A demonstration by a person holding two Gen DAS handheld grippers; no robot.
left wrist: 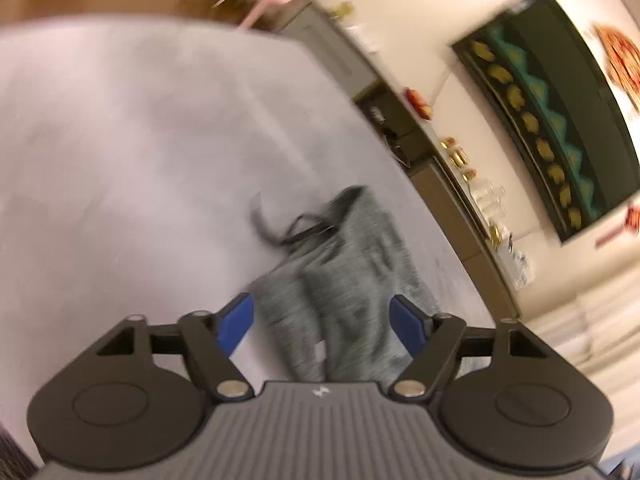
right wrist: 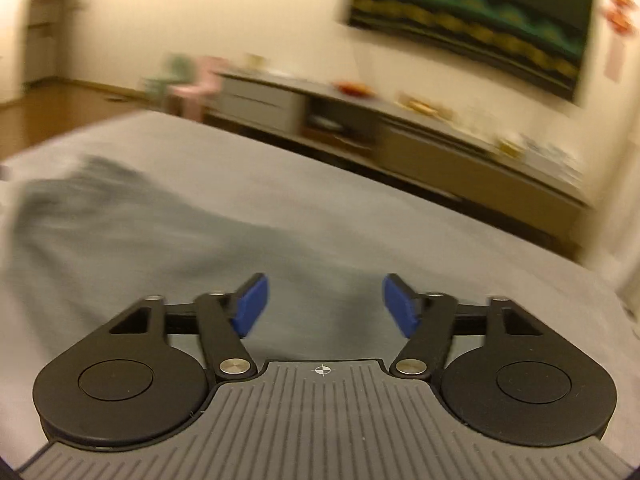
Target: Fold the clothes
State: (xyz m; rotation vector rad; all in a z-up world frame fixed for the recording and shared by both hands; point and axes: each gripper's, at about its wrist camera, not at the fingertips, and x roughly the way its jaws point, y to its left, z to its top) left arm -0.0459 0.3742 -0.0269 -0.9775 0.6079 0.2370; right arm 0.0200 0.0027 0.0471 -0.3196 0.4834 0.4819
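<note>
Grey garment lies crumpled on pale sheet (blurred); both grippers wide, empty.

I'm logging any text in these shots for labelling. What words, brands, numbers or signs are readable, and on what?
No readable words or numbers.
Left gripper body: a small white emblem, not legible.
Right gripper body: a white crosshair mark, no text.
Red wall decorations: too blurred to read.
Grey garment: a small pale tag, unreadable.

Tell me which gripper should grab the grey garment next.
Probably left: the left gripper is open right over the grey garment. The right gripper, also open, sees it off to one side.
</note>
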